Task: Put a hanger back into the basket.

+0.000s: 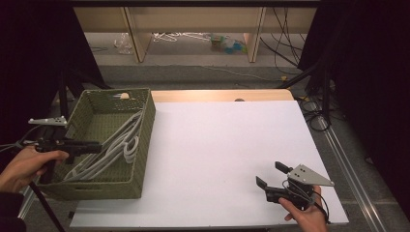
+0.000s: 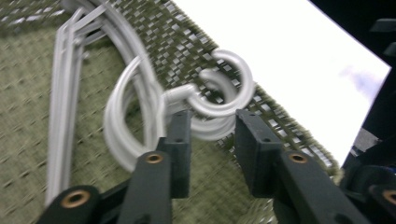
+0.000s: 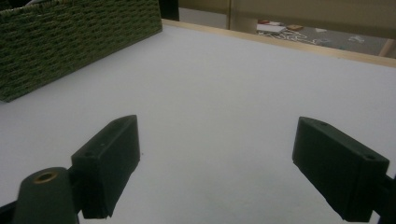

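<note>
- Right gripper (image 1: 270,175): near right of the white table (image 1: 217,154), held by the person's right hand (image 1: 304,212). Jaws spread wide, nothing between them.
- Left gripper (image 1: 96,146): reaches from the left into the green woven basket (image 1: 140,159), held by the left hand (image 1: 26,164). Jaws parted, released, just short of the hooks.
- White plastic hangers (image 1: 113,145): bunched inside the basket at the table's left, hooks (image 2: 219,88) against its right wall.
- Far: wooden shelf legs (image 1: 135,34), floor cables.
</note>
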Action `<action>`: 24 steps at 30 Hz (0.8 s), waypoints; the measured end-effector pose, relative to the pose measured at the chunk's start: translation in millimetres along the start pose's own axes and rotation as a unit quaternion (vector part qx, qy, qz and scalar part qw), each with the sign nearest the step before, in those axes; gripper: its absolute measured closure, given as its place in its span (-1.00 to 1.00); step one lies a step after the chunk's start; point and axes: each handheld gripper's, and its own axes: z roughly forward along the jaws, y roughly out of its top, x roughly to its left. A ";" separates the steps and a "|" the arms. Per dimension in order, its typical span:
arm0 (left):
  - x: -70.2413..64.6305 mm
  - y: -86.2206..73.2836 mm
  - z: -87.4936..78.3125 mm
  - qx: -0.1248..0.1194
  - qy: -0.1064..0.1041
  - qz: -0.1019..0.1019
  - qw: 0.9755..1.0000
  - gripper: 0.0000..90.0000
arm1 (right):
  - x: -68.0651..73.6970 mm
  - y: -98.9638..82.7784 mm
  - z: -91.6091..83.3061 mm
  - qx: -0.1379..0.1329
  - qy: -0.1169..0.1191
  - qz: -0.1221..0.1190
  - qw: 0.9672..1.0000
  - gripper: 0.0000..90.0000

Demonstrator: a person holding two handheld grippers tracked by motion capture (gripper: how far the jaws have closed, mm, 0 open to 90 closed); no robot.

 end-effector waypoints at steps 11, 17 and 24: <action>-55.1 7.6 20.5 -0.073 -0.017 0.019 0.997 0.05 | 0.3 0.2 0.1 0.000 0.000 0.000 1.000 -0.65; -71.5 7.3 29.9 -0.084 -0.016 0.029 0.996 -0.09 | 0.3 0.2 -0.1 0.000 -0.001 -0.001 1.000 -0.65; -90.0 4.2 47.0 -0.105 -0.045 0.028 0.993 -0.22 | 0.0 1.0 -2.2 0.009 -0.007 -0.005 1.000 -0.65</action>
